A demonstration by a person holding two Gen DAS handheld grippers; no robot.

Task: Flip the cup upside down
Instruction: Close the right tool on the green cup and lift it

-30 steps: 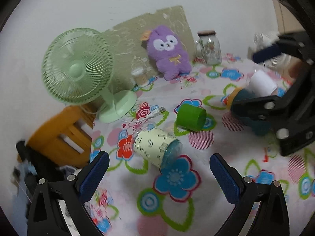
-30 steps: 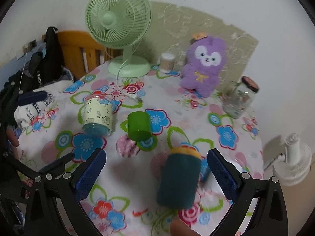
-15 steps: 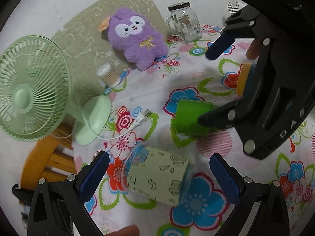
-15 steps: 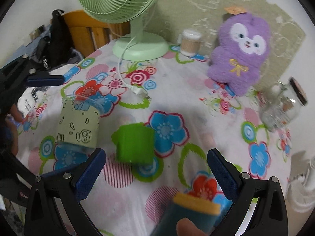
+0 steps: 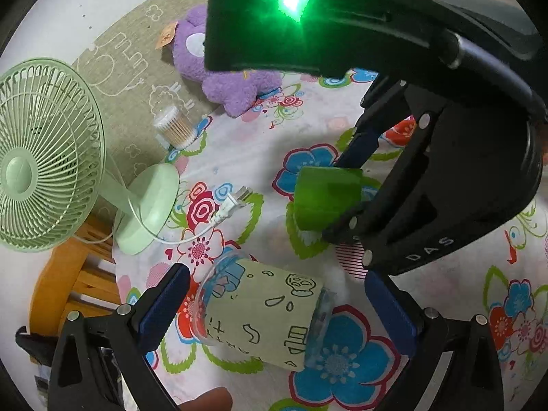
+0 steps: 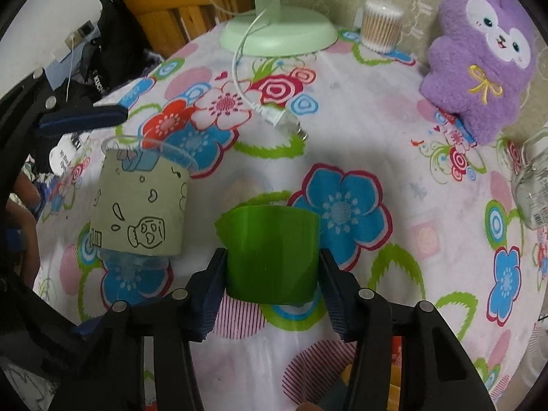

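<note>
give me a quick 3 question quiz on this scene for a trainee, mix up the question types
1. True or false: the right gripper has its pads on both sides of the green cup.

2. Multiple choice: what sits between the left gripper's open pads?
A. a glass jar
B. the clear cup with the pale green doodle sleeve
C. a purple plush

3. Fill in the blank: the white plug lying on the floral tablecloth belongs to the cord of the green ____.

Key
1. True
2. B
3. fan
</note>
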